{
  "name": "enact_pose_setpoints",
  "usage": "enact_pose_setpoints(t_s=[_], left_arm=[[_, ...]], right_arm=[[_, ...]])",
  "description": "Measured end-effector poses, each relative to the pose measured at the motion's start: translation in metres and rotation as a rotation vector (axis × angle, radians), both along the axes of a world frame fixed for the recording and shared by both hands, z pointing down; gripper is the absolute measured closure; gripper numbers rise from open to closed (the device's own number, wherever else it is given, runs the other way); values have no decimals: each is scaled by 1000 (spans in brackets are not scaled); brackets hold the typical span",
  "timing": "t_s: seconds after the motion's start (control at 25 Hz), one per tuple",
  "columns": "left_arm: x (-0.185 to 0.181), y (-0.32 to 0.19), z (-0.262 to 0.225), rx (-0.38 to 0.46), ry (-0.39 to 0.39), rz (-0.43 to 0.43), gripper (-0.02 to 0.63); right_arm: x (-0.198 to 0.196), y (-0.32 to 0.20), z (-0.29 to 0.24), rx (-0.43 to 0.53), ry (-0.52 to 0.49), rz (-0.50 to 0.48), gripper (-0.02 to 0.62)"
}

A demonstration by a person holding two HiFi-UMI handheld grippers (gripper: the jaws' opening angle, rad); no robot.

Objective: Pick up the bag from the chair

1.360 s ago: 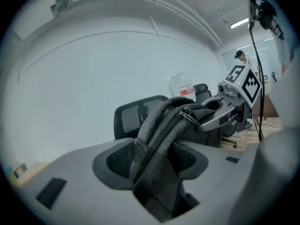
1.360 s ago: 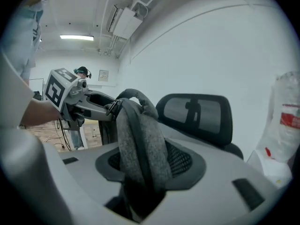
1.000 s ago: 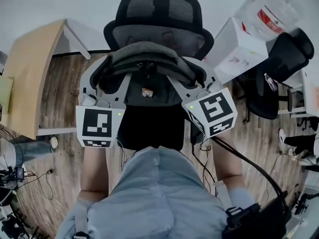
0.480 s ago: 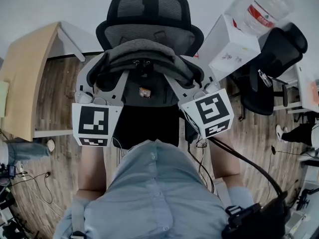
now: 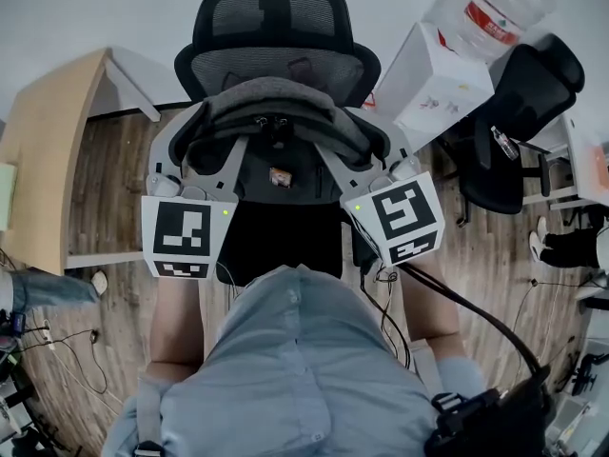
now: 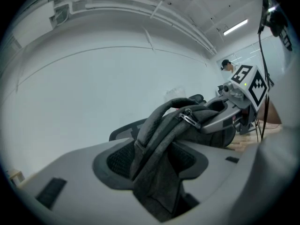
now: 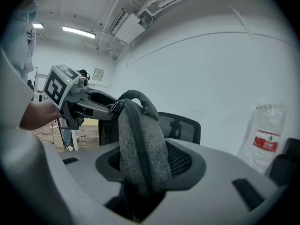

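A grey fabric bag (image 5: 276, 98) hangs in front of the backrest of a black mesh office chair (image 5: 276, 22), above its seat (image 5: 285, 241). My left gripper (image 5: 202, 139) is shut on the bag's left side and my right gripper (image 5: 360, 139) on its right side. In the left gripper view the bag (image 6: 164, 139) fills the space between the jaws of the left gripper (image 6: 157, 172), with the right gripper (image 6: 234, 102) beyond it. In the right gripper view the grey cloth (image 7: 140, 149) is pinched in the right gripper (image 7: 143, 177), and the left gripper (image 7: 86, 102) holds the far end.
A wooden desk (image 5: 48, 160) stands at the left. At the right are a white cabinet (image 5: 433, 74) with a water bottle (image 5: 495, 8) on top and a second black chair (image 5: 514, 122). Cables (image 5: 57, 341) lie on the wood floor.
Both grippers stay shut on the bag in the same hold. The head view has drifted slightly, so the chair now sits a little further left in the picture.
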State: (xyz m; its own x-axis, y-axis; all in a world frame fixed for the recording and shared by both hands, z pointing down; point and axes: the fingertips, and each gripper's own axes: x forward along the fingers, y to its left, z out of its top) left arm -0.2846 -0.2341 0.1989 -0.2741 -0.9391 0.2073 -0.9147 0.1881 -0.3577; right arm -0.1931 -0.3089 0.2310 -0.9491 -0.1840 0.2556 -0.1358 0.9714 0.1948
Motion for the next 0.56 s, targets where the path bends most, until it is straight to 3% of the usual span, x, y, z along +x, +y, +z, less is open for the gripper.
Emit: enact_pose_setpoints(t_s=[0.56], left_arm=[[6,1,-7,-7,-31,4,382]], right_arm=[[5,2,-5,-8,-6,4,420]])
